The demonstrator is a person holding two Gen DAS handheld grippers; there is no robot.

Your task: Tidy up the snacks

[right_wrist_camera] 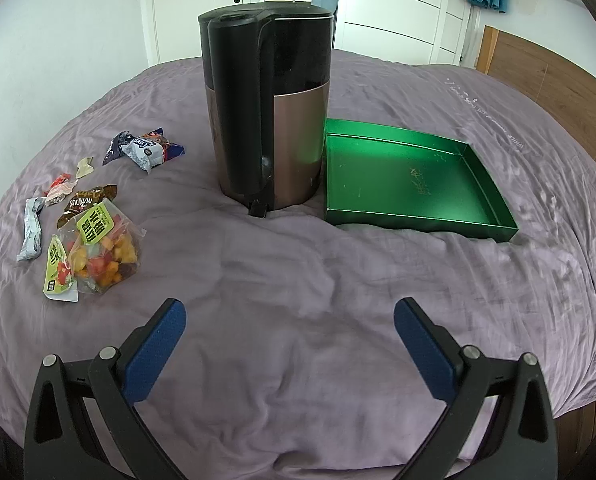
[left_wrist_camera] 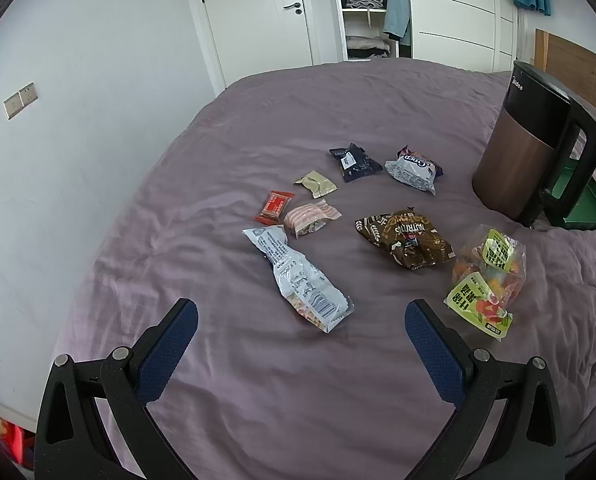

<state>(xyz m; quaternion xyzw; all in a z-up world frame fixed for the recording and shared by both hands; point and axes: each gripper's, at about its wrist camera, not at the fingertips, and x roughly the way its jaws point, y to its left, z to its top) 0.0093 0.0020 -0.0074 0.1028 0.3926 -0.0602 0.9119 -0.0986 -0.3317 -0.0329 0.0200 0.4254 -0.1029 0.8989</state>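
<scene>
Several snack packets lie on a purple bed. In the left wrist view: a long silver packet (left_wrist_camera: pixel 298 278), a brown packet (left_wrist_camera: pixel 408 242), a clear bag of colourful candy (left_wrist_camera: pixel 488 280), a red bar (left_wrist_camera: pixel 274 208), a pink striped packet (left_wrist_camera: pixel 312 217), a beige packet (left_wrist_camera: pixel 316 184), a dark blue packet (left_wrist_camera: pixel 354 162) and a silver-blue packet (left_wrist_camera: pixel 414 169). My left gripper (left_wrist_camera: pixel 301 320) is open and empty just in front of the silver packet. In the right wrist view the candy bag (right_wrist_camera: pixel 93 252) lies left, a green tray (right_wrist_camera: pixel 414 182) right. My right gripper (right_wrist_camera: pixel 289 318) is open, empty.
A black and copper kettle (right_wrist_camera: pixel 267 112) stands between the snacks and the green tray, touching the tray's left side; it also shows in the left wrist view (left_wrist_camera: pixel 534 148). A wooden headboard (right_wrist_camera: pixel 550 76) is at the right. A door and an open wardrobe (left_wrist_camera: pixel 366 8) stand beyond the bed.
</scene>
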